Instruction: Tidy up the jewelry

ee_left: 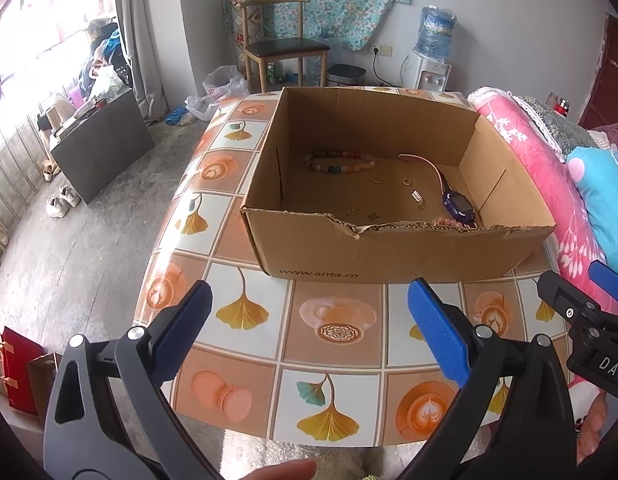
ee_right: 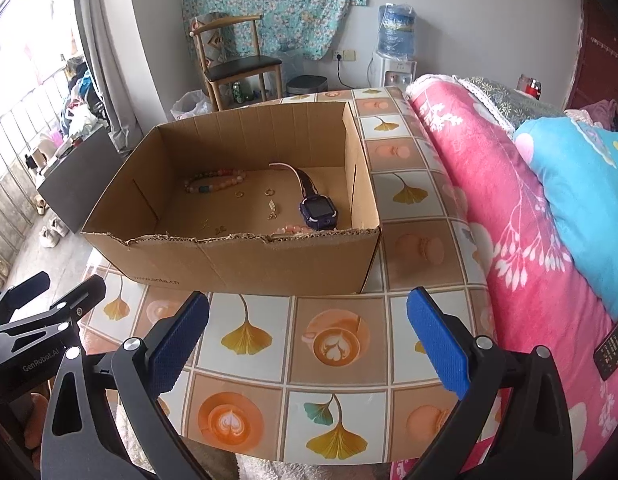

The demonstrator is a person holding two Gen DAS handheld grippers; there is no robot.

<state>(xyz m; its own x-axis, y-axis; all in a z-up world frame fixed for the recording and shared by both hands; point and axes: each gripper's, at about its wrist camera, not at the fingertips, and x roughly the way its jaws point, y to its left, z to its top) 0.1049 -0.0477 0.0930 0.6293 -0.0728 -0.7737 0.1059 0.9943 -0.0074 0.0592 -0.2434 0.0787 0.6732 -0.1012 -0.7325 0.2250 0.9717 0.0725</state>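
An open cardboard box (ee_left: 309, 256) (ee_right: 245, 260) stands on the tiled tablecloth. Inside lie a bead bracelet (ee_left: 341, 161) (ee_right: 215, 181), a purple watch with a pink strap (ee_left: 457, 205) (ee_right: 319, 210), two small gold rings (ee_left: 407, 181) (ee_right: 270, 191), a silver charm (ee_left: 417, 195) (ee_right: 272, 206), small gold pieces (ee_left: 353, 211) and a pink bead bracelet (ee_left: 449, 222) (ee_right: 293, 229) by the near wall. My left gripper (ee_left: 309, 332) is open and empty, short of the box. My right gripper (ee_right: 309, 336) is open and empty, also short of it.
The table (ee_left: 333, 364) (ee_right: 333, 364) ends at its near edge just below my fingers. A bed with a pink quilt (ee_right: 509, 208) (ee_left: 521, 136) runs along the right. A chair (ee_left: 281, 46) and water dispenser (ee_left: 429, 60) stand by the far wall.
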